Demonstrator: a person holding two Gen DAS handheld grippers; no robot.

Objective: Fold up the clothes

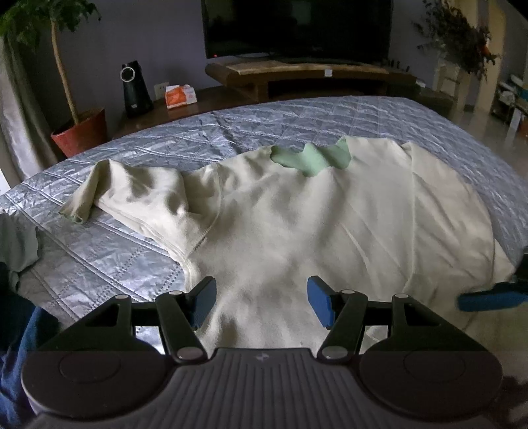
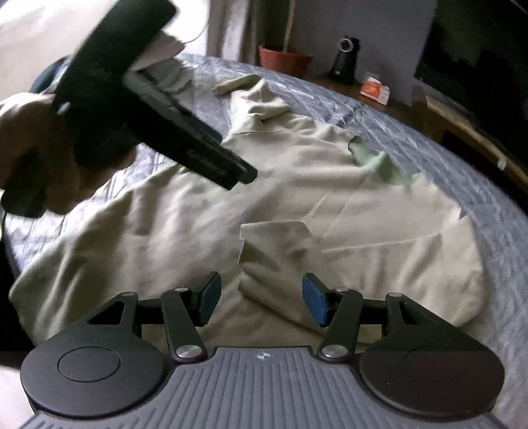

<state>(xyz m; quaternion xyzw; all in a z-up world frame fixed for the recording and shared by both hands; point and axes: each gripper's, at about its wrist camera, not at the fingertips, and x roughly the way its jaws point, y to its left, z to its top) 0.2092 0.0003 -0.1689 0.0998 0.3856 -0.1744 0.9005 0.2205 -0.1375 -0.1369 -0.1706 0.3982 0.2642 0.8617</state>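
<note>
A cream T-shirt (image 1: pixel 297 214) (image 2: pixel 297 184) lies spread on the grey quilted bed (image 1: pixel 132 257), its green neck lining (image 1: pixel 310 158) (image 2: pixel 379 161) at the far side. One sleeve (image 1: pixel 138 194) is rumpled out to the left; the other sleeve (image 2: pixel 277 244) is folded in over the body. My left gripper (image 1: pixel 260 297) hovers open over the shirt's near part, with nothing between its pads. My right gripper (image 2: pixel 260 297) is open just above the folded sleeve, pads clear of the cloth. One blue finger (image 1: pixel 488 300) of it shows at the right edge of the left wrist view.
A hand (image 2: pixel 26 148) holds the left gripper's black body (image 2: pixel 184 145) above the shirt's left part. Beyond the bed stand a potted plant (image 1: pixel 82 132), a black device (image 1: pixel 135 89), a tissue box (image 1: pixel 180 95), a wooden stand (image 1: pixel 297 76) and a TV (image 1: pixel 297 26). Another greyish garment (image 1: pixel 16 247) lies at the left.
</note>
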